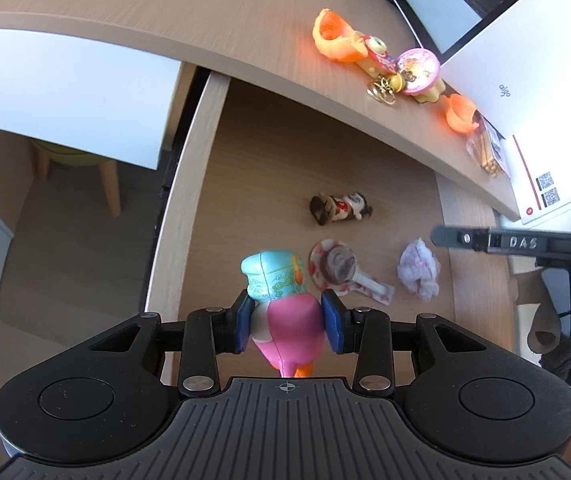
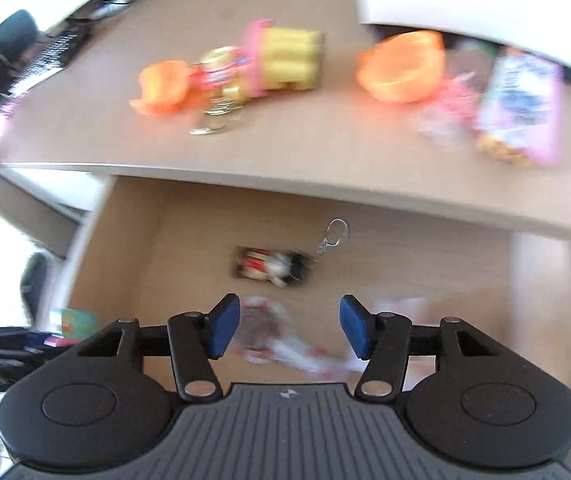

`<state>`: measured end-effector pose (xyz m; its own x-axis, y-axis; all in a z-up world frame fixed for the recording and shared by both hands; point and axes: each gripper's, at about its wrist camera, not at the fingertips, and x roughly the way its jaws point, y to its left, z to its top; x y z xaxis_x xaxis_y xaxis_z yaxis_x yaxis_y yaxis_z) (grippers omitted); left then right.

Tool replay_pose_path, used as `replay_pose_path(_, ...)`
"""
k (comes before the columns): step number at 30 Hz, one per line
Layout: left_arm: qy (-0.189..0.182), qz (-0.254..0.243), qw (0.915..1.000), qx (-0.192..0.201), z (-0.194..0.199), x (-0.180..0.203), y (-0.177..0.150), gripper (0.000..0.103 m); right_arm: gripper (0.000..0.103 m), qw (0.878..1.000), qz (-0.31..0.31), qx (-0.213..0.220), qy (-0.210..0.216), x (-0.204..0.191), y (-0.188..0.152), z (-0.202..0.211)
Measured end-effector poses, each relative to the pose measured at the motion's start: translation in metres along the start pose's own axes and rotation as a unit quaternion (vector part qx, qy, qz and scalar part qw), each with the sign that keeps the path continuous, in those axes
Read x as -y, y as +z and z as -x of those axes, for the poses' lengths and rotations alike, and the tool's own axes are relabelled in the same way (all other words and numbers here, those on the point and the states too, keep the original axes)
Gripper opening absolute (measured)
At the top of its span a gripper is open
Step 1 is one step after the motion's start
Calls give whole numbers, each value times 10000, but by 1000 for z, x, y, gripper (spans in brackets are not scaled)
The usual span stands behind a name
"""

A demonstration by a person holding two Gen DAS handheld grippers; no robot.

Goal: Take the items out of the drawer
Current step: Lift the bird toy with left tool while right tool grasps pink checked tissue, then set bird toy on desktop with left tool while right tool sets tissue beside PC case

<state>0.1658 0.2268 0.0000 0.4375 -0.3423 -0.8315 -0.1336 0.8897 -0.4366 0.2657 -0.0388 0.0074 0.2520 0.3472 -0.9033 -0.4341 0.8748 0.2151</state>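
Ahead of the hand-held gripper is a light brown wooden desk top [image 1: 145, 4]. To its left and lower down stands a small stool with a green seat and wooden legs [image 1: 85, 168] on a grey-brown floor [image 1: 65, 248]. A flat screen [image 1: 437, 4] sits far ahead to the right.
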Motion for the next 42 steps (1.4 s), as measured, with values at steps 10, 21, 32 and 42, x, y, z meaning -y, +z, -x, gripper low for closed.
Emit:
replay_pose_path(10, 92, -439, 9988, -170, -1, 18, -2, 40, 56, 9965, -147, -673, -472, 33, -32, -51)
replay_pose_path(21, -117, -612, 9981, 44, -4, 41, 5, 40, 11, 9977, -556, 299, -256, 26, -57, 7)
replay_pose_path(32, -139, -573, 9811, 1842, 31, 47, 134, 41, 11, 9856, -770, 1484, -251, 20, -33, 63)
replay_pose_path(42, 415, -670, 9893, 1231, -51, 25, 186, 49, 11, 9864, -630, 1482, -323, 17, -32, 58)
